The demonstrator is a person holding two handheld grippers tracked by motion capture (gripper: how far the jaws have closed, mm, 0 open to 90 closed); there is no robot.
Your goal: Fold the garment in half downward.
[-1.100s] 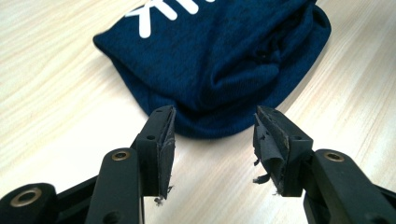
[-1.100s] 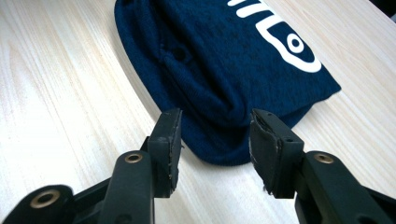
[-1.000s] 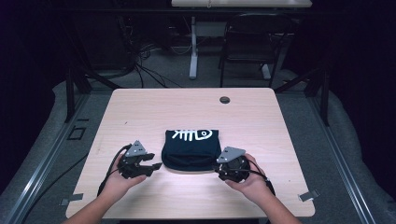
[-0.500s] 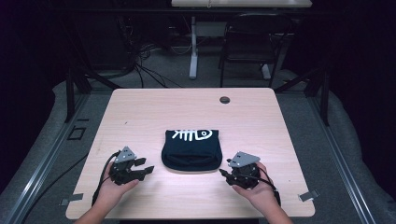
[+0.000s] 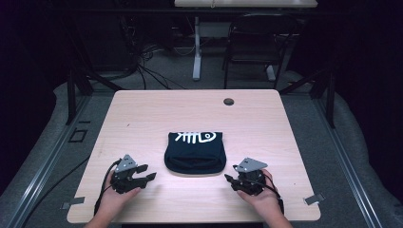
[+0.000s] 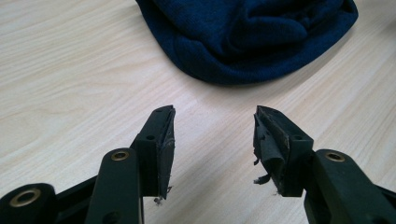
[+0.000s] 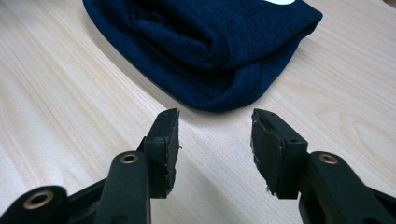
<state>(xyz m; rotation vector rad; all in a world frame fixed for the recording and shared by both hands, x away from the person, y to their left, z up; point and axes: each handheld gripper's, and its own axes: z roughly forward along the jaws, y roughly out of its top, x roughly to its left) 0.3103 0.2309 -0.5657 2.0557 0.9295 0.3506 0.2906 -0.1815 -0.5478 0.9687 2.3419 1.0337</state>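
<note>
Now I hold both jaws parted, empty: left hand-held gripper [image 5: 151, 176] at seven o'clock, right hand-held gripper [image 5: 228, 179] at five, flanking folded navy cloth [image 5: 195, 152] mid-counter [image 5: 142, 118], probably ready for its near corners.

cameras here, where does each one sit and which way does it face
High view: above the person's side, looking forward and down on the table; both hands, left tool and right tool show.
Left gripper view: rides the left tool, facing the folded navy cloth.
Right gripper view: rides the right tool, facing that cloth.
All three share the cloth.
</note>
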